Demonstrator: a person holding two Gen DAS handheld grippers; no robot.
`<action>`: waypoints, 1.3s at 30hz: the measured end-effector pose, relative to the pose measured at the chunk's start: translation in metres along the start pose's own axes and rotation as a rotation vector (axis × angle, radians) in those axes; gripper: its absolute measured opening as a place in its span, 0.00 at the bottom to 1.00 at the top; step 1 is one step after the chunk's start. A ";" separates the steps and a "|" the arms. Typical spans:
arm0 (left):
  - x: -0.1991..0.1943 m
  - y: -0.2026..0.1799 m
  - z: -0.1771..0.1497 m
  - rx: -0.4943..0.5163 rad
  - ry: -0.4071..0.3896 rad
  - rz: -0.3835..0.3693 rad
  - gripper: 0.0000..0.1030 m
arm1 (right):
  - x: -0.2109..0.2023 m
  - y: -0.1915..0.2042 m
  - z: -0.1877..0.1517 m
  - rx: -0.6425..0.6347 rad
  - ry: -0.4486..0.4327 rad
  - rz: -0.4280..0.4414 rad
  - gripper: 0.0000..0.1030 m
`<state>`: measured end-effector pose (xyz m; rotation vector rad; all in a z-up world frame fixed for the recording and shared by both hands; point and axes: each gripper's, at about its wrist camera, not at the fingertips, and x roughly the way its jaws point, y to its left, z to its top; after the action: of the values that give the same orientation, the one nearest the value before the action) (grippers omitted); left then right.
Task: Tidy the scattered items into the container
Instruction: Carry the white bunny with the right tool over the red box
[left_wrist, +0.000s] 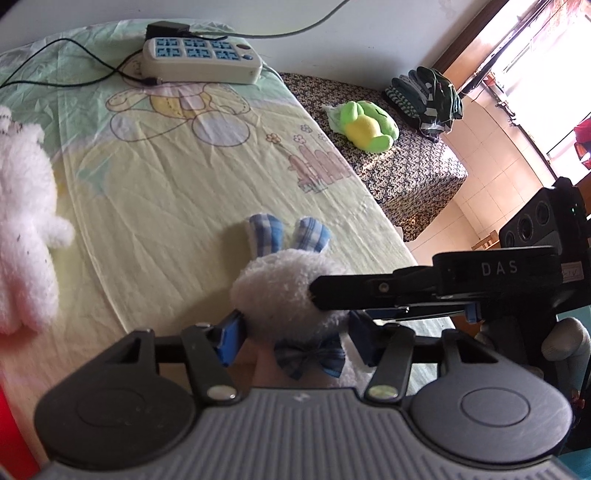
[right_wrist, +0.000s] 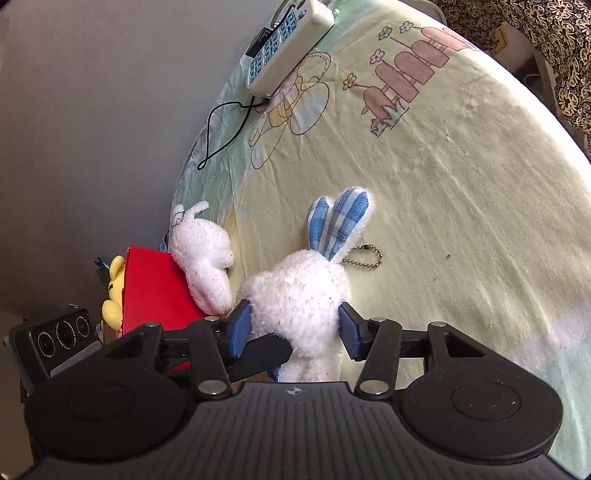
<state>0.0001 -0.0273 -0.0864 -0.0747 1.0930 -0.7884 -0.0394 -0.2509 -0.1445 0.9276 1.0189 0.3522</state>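
While fluffy, white rabbit (right_wrist: 299, 291) | plaid ears | both grippers clamp it

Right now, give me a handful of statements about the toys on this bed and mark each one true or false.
1. The bunny plush lies between the fingers of the right gripper. True.
2. The bunny plush has plain pink ears. False: its ears are blue plaid.
3. The power strip rests on the bed sheet. True.
4. The green plush is inside the red container. False: it lies on the patterned cover beyond the bed.
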 end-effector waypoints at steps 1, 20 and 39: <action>-0.003 -0.002 0.000 -0.001 -0.007 -0.001 0.56 | -0.002 0.005 -0.001 -0.019 -0.001 -0.011 0.48; -0.171 -0.010 -0.018 -0.010 -0.425 0.172 0.56 | -0.025 0.171 -0.012 -0.475 -0.080 0.097 0.47; -0.302 0.109 -0.078 -0.080 -0.543 0.369 0.56 | 0.110 0.322 -0.097 -0.687 -0.070 0.218 0.47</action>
<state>-0.0726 0.2594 0.0602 -0.1410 0.5949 -0.3563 -0.0161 0.0563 0.0302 0.4193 0.6562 0.7888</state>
